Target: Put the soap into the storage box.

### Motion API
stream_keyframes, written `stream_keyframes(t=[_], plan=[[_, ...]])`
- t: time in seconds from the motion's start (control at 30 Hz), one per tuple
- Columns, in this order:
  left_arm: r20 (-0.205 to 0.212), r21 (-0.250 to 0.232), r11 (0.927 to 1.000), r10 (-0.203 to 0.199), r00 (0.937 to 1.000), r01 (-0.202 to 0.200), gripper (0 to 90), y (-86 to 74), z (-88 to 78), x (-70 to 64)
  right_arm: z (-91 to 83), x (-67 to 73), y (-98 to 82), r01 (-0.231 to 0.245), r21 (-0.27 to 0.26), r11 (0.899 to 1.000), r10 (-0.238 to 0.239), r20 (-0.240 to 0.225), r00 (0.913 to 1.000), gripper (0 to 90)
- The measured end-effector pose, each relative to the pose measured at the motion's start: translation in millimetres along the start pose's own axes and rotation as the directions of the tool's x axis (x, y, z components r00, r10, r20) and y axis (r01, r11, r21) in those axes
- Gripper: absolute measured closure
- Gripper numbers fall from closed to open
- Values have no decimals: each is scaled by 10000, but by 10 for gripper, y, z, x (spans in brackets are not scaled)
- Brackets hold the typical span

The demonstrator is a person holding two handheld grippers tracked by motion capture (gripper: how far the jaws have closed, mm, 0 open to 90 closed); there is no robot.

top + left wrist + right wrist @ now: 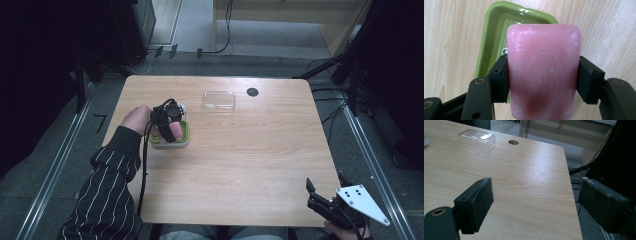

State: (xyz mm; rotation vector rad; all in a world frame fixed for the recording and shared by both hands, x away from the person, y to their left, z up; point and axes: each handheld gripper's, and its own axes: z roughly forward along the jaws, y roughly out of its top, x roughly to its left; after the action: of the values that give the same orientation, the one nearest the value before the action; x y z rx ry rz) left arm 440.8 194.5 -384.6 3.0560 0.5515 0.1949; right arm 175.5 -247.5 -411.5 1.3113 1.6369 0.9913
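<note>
Hovering directly over the green soap dish (489, 37), the left gripper (541, 77) has its two black jaws clamped on the long sides of a pink bar of soap (543, 75), so the whole matter comes down to what lies straight beneath: the dish sits just under and slightly to one side of the bar, and the bar's long axis seems to run roughly along the dish's own length. From the high view the same gripper (169, 131) stands over the dish (184, 136) near the table's left side, the soap (166, 131) a pink stub below the hand. Whether the bar touches the dish floor or hangs just clear of it I cannot tell.

That soap looks waxy and slightly scuffed, with rounded corners and an embossed oval stamp on its face. Its dish is glossy plastic, rectangular with soft corners, and has drain holes in its inner tray. A clear plastic lid (218, 100) lies well apart toward the far edge of the pale wood-grain table (260, 150), near a dark cable hole (252, 92).

Far off at the near right corner, the right gripper (327, 192) is held idle, its jaws wide apart on nothing.
</note>
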Motion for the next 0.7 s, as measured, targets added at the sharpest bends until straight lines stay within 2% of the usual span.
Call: stream_keyframes(t=[0.17,0.4,0.53,0.67,0.7], plan=[[-46,18,9998,199,9998,-199,388,-1,7,30,-5,-5,-5,-14,-17,10000,14,28,10000,137],[-92,169,9996,220,9997,-218,388,-12,53,88,-17,-8,-9,-22,31,10000,21,70,10000,137],[-118,394,9981,469,9988,-464,388,1,99,137,-24,-10,-14,-46,12,10000,45,121,9999,138],[-83,419,9960,793,9968,-789,388,19,150,173,-32,-15,-18,-28,44,10000,27,128,9999,137],[-51,375,9964,756,9971,-754,388,22,170,182,-33,-16,-19,-29,59,10000,28,140,9999,137]])
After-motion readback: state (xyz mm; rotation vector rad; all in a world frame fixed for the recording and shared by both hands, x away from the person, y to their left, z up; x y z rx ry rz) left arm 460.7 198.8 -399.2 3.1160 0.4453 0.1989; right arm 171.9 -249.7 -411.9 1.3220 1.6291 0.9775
